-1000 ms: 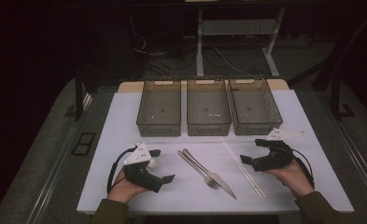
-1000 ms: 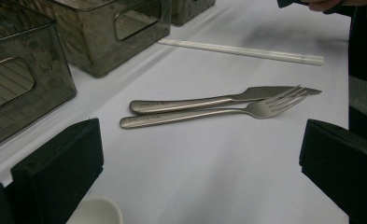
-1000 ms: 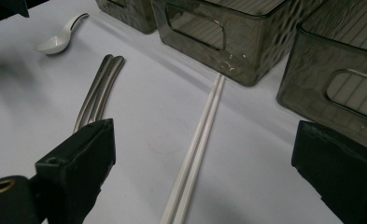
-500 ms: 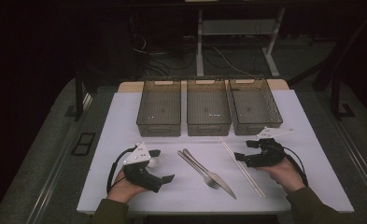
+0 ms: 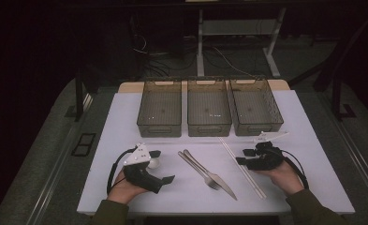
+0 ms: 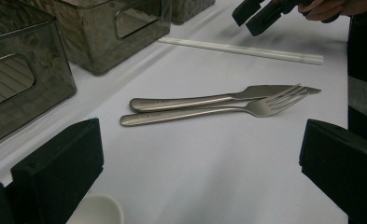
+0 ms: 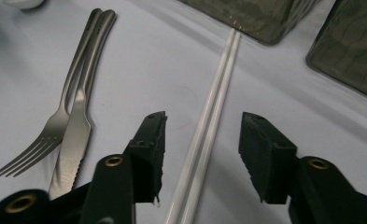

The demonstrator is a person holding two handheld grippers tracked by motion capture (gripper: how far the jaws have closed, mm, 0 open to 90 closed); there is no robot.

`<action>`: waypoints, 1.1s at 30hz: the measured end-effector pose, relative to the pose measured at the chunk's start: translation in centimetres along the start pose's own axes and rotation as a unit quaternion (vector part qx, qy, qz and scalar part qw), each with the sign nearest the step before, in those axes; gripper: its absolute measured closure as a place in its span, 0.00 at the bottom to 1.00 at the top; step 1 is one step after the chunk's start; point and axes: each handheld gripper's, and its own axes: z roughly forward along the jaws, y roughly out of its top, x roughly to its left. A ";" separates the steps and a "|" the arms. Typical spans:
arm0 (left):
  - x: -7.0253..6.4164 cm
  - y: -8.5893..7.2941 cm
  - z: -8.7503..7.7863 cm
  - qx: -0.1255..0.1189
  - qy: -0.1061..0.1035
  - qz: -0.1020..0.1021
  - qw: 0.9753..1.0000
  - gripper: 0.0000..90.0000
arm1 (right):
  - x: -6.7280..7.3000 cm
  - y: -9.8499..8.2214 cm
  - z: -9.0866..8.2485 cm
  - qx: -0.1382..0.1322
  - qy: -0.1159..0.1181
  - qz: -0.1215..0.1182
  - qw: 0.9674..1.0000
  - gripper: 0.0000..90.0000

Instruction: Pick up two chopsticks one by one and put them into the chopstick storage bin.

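I see the white table (image 5: 125, 122) carrying three dark bins (image 5: 209, 107) along its far edge. Just in front of the bins, my right gripper (image 7: 202, 140) sits over the white chopsticks (image 7: 209, 126); its jaws have just been closing, stand half open either side of the pair, and touch nothing. Left of the chopsticks lie a knife (image 5: 209, 173) and fork (image 5: 201, 169). Farther left, my left gripper (image 5: 159, 165) rests wide open, empty.
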 end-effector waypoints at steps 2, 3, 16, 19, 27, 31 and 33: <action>0.0 0.0 0.0 0.000 0.000 0.000 1.000 0.00 | 0.0 -0.2 0.1 0.009 0.000 0.001 1.000 0.64; 0.0 0.0 0.0 0.000 0.000 0.000 1.000 0.00 | 0.0 -0.3 0.1 0.012 0.000 0.003 1.000 0.66; 0.0 0.0 -0.1 0.000 0.000 0.000 1.000 0.00 | 0.1 -1.1 0.0 0.047 -0.003 0.000 0.999 0.84; 0.0 0.0 -0.1 0.000 0.001 0.001 1.000 0.00 | 0.2 -1.2 0.0 0.051 -0.006 0.001 0.999 0.85; 0.0 0.0 -0.1 -0.001 0.001 0.000 1.000 0.00 | 0.5 -1.7 0.0 0.066 -0.005 -0.003 0.998 0.88; 0.0 0.0 -0.1 -0.001 0.001 0.000 1.000 0.00 | 0.6 -1.8 0.0 0.069 -0.003 -0.002 0.998 0.89; 0.0 0.0 -0.1 -0.001 0.001 0.000 1.000 0.00 | 0.5 -1.9 0.0 0.071 -0.005 -0.003 0.997 0.89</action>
